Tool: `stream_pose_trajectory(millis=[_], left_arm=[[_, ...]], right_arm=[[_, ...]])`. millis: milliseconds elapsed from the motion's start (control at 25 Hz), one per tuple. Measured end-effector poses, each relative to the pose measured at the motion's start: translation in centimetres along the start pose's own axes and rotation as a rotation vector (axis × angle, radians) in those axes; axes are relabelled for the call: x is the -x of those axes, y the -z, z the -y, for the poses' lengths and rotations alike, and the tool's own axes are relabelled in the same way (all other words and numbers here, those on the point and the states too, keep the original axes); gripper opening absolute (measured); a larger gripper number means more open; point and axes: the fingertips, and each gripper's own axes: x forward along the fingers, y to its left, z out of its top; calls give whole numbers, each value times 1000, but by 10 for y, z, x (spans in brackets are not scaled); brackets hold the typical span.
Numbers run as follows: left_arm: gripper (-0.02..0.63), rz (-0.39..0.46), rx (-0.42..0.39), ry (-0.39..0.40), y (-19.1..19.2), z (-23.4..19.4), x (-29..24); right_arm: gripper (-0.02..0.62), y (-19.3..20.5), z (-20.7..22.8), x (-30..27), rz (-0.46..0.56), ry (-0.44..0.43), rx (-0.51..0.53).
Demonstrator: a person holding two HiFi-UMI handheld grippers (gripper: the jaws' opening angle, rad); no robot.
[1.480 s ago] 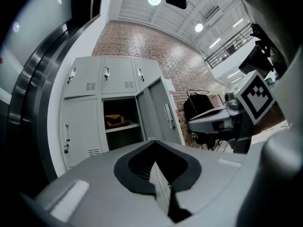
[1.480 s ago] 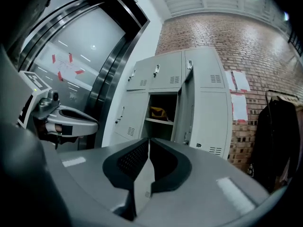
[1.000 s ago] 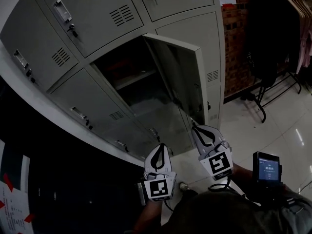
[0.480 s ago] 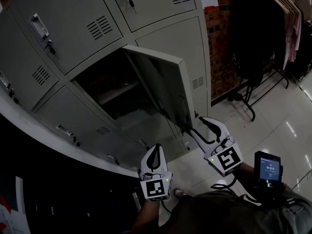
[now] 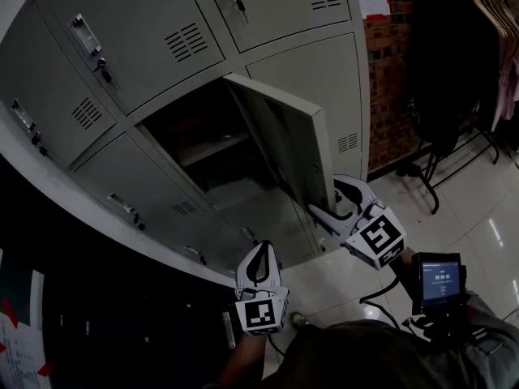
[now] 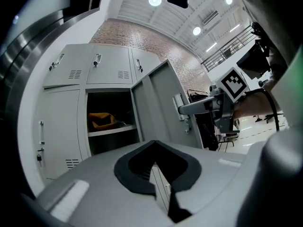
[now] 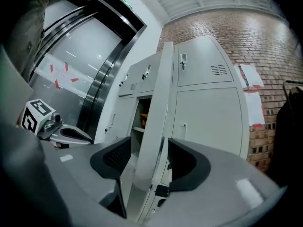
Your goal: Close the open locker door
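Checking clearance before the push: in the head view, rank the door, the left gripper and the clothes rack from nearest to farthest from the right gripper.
From the right gripper, whose fingers have just been opening:
1. Door: its free edge stands between the open fingers.
2. Left gripper: lower left, beside it.
3. Clothes rack: upper right, across the floor.

The grey metal locker door [image 5: 284, 148] stood swung well out from its dark compartment [image 5: 190, 132], upright, free edge outward.
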Motion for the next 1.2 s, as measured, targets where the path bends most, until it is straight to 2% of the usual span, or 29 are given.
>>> stream_pose_trajectory(millis=[120, 160, 480, 720, 1200], left_arm=[[3, -13, -8, -28, 4, -3, 4], [2, -17, -11, -36, 5, -3, 6], [3, -43, -24, -65, 7, -4, 17], [2, -15, -19, -54, 0, -21, 15], [2, 49, -4, 12, 3, -97, 5]], right_arm=[[166, -1, 1, -2, 17, 1, 4], [161, -2, 2, -2, 22, 0, 1], [160, -3, -10, -2, 32, -38, -36], [167, -9, -32, -9, 38, -71, -57], [181, -19, -97, -48, 35, -91, -70]])
